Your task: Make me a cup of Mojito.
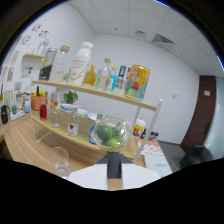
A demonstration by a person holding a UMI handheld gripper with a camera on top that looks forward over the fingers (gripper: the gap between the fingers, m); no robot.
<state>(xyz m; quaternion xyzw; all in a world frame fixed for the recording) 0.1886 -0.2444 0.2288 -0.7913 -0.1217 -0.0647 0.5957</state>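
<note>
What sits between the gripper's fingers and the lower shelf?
In the gripper view, a clear glass bowl of limes sits just ahead of the gripper, before the lower shelf.

You won't find a single word or number here that can be read. The bottles [82, 62] on the upper shelf [95, 92] wear labels, and the orange can [138, 81] beside them carries printing, but the lettering on all of them is too small and blurred to make out. The same goes for the papers pinned to the wall [37, 32] and the printed sheet [155, 152] lying on the table (pictures or text, you cannot tell which).
</note>
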